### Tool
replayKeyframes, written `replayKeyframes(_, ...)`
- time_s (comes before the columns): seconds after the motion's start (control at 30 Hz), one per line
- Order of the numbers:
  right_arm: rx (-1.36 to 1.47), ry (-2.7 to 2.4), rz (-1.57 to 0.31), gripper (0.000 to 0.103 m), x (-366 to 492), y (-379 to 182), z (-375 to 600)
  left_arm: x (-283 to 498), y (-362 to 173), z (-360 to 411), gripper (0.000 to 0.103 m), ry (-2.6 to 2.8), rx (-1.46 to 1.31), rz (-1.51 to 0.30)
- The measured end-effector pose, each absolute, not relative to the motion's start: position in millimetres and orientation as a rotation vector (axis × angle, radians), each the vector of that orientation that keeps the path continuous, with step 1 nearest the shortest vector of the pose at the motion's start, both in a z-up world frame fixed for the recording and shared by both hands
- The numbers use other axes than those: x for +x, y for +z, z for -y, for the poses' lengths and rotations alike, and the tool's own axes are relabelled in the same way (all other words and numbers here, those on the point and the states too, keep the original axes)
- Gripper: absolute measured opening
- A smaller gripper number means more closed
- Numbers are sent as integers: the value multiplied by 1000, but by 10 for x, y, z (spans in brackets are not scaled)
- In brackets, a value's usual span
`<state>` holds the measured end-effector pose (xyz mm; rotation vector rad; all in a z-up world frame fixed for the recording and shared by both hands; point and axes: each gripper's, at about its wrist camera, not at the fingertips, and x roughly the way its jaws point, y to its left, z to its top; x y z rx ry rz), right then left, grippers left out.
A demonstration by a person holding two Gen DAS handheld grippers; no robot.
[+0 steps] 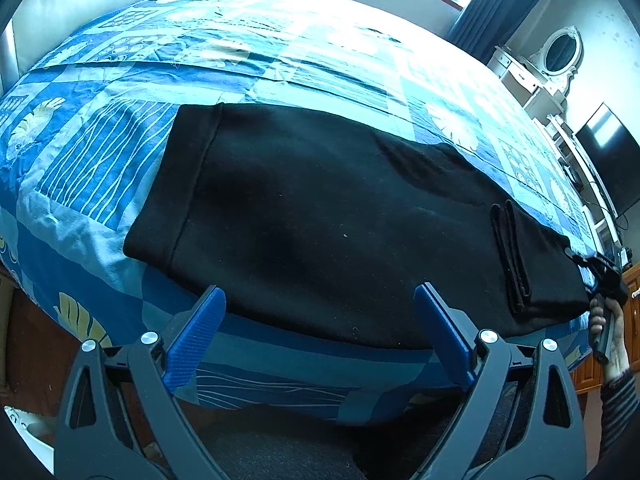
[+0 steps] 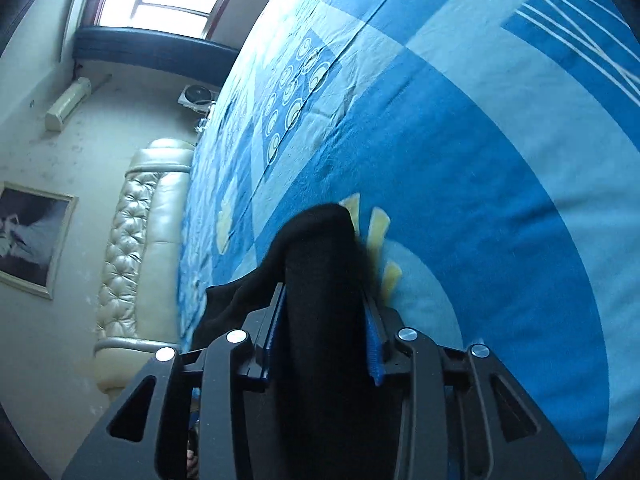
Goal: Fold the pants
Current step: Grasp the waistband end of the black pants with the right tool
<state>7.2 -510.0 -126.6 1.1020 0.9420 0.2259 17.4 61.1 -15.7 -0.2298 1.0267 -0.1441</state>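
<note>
One pair of black pants (image 1: 320, 216) spread flat along near edge of blue patterned bedspread (image 1: 280, 60), waistband left, leg ends doubled back at right; left gripper (image 1: 320, 320) wide open, holding nothing, just short of near hem; right gripper (image 2: 326, 312) clamped tight on bunched pants fabric.

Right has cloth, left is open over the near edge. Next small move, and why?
Probably ease the left gripper forward and shut it on the near edge of the pants. Its jaws stand open and empty just short of that edge, while the right gripper already clamps black fabric at the far right end.
</note>
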Motion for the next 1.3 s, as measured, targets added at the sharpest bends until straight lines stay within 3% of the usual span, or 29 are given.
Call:
replayKeyframes(0.27, 1157, 278, -935, 43, -504, -1333, 5071, 171, -153, -572, 95, -159, -223, -1028)
replayKeyframes(0.37, 1087, 210, -960, 29, -504, -1343, 5045, 168, -159, -545, 95, -164, -215, -1030)
replayKeyframes(0.47, 1060, 189, -946, 27, -497, -1356, 5011, 167, -159, -518, 95, -166, -201, -1026)
replayKeyframes(0.63, 1079, 131, -946, 37, -536, -1186, 5099, 155, -159, -523, 95, -162, -191, -1024)
replayKeyframes(0.77, 903, -167, -913, 39, -661, -753, 5100, 158, -118, -551, 95, -166, -201, -1010)
replayKeyframes(0.9, 886, 20, -824, 40, -550, -421, 4634, 180, -120, -574, 95, -159, -193, -1008)
replayKeyframes(1.3, 916, 536, -1068, 41, 168, -903, 3000, 250, -111, -864, 95, -127, -236, -1005)
